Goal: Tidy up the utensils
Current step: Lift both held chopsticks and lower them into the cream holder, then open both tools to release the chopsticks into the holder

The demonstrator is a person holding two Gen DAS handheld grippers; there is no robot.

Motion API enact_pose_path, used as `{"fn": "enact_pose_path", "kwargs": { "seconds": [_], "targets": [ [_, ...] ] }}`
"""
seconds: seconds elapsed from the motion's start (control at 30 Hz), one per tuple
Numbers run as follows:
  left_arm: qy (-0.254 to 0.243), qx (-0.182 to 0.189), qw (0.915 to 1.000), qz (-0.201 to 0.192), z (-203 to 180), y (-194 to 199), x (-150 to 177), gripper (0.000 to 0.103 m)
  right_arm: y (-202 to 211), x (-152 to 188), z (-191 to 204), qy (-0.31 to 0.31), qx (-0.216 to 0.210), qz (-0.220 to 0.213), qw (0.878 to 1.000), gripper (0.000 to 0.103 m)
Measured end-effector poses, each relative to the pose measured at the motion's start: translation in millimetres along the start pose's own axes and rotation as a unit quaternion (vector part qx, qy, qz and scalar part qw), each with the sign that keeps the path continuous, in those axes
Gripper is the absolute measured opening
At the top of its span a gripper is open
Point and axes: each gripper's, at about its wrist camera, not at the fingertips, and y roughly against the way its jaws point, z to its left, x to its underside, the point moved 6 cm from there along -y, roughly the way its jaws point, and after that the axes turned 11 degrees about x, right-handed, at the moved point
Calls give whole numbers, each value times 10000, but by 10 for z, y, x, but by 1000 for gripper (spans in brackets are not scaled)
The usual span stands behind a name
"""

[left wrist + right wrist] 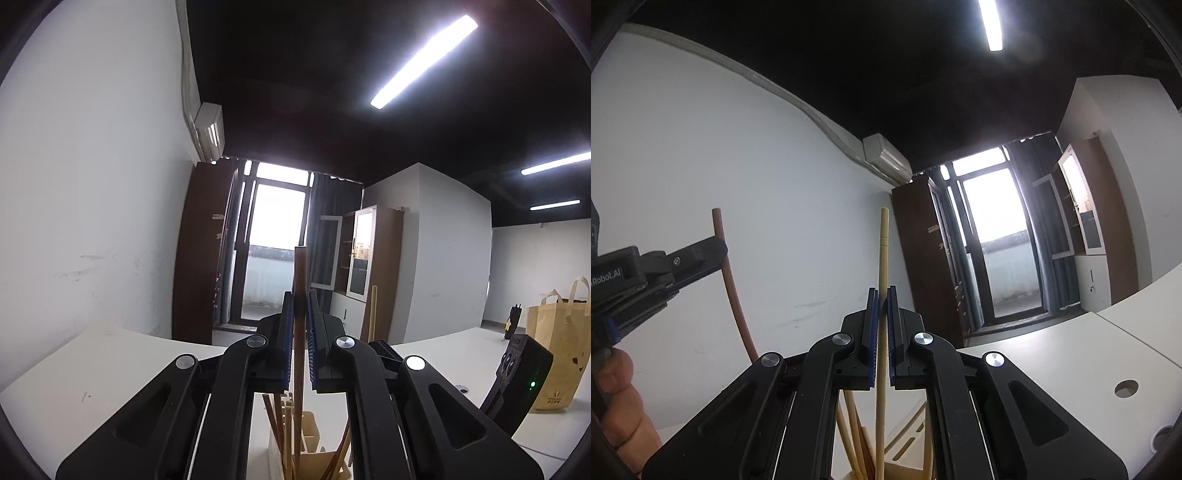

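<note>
My left gripper (300, 299) is shut on a dark brown chopstick (299, 314) that stands upright, its lower end down in a pale wooden utensil holder (314, 443) with several other chopsticks. My right gripper (882, 295) is shut on a light bamboo chopstick (883, 258), also upright over the same holder (901, 472). In the right wrist view the left gripper (718, 247) shows at the left, gripping the brown chopstick (729, 288). In the left wrist view the bamboo chopstick (373, 314) shows to the right, along with the right gripper's body (517, 380).
A white table (92, 369) lies under both grippers, with a cable hole (1126, 388). A tan tote bag (557, 350) stands on the table at the right. A white wall is at the left; a brown cabinet (199, 251) and balcony door (273, 251) are behind.
</note>
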Motion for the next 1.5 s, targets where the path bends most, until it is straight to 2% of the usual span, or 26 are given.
{"fn": "enact_pose_path", "kwargs": {
  "seconds": [0.23, 0.5, 0.63, 0.73, 0.83, 1.03, 1.27, 1.33, 1.4, 1.5],
  "targets": [
    [14, 82, 9999, -83, 32, -77, -10, 6, -125, 97, -31, 39, 33, 29, 10000, 5],
    [-95, 4, 9993, 372, 39, -268, 193, 6, -134, 233, -61, 146, 122, 40, 9998, 5],
    [65, 236, 9975, 656, 75, -325, 355, 6, -104, 325, -64, 254, 115, 84, 9996, 5],
    [-14, 154, 9971, 751, 104, -356, 460, 6, -77, 348, -78, 261, 125, 95, 9995, 5],
    [-12, 244, 9965, 803, 119, -360, 545, 6, -55, 367, -81, 334, 152, 111, 9993, 5],
    [-110, 347, 9958, 837, 110, -343, 613, 6, -32, 409, -135, 359, 200, 246, 9989, 5],
    [-127, 388, 9950, 916, 109, -339, 688, 8, -17, 455, -137, 431, 273, 597, 9969, 6],
    [-118, 361, 9950, 928, 104, -309, 700, 13, -9, 464, -161, 427, 308, 664, 9964, 9],
    [-99, 332, 9952, 916, 118, -269, 686, 14, 5, 485, -187, 398, 327, 724, 9960, 19],
    [-81, 280, 9953, 927, 138, -205, 655, 15, 41, 487, -240, 376, 392, 754, 9957, 19]
  ]
}}
